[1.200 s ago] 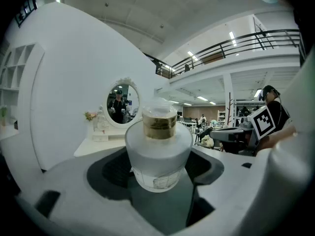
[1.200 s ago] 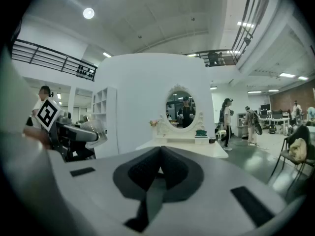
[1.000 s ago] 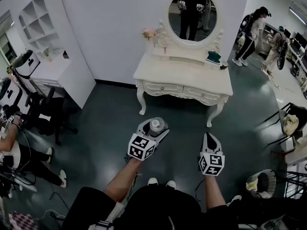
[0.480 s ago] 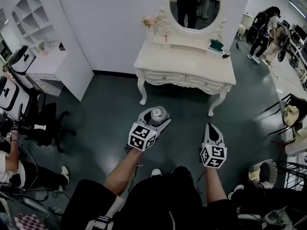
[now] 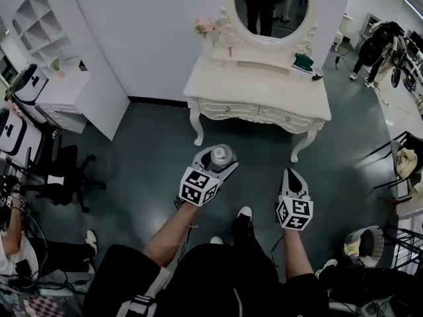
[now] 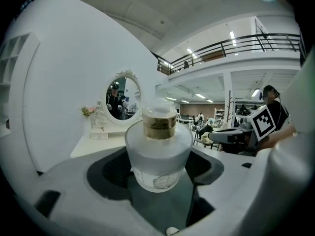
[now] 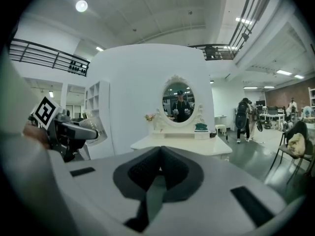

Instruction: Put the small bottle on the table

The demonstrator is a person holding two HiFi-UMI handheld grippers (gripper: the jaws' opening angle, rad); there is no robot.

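The small bottle (image 6: 158, 149) is frosted glass with a gold collar and a clear cap. It stands upright between the jaws of my left gripper (image 6: 157, 170), which is shut on its body. In the head view the left gripper (image 5: 216, 160) carries the bottle (image 5: 221, 154) above the dark floor, short of the white dressing table (image 5: 264, 92). My right gripper (image 5: 289, 173) hangs beside it at the right. Its jaws (image 7: 158, 156) meet with nothing between them. The table (image 7: 183, 142) shows straight ahead in the right gripper view, below the oval mirror (image 7: 178, 103).
On the table's back edge are pink flowers (image 5: 206, 26), a green object (image 5: 304, 61) and a small dark item (image 5: 318, 76). A white shelf unit (image 5: 73, 88) and black chair (image 5: 63, 170) stand left; a seated person (image 5: 13, 249) is nearer. Right: a chair (image 5: 404, 164), a basket (image 5: 362, 244), people (image 5: 382, 41).
The person has stepped forward, so the dressing table lies closer to the grippers. Both grippers keep their pose, and the bottle stays in the left one.
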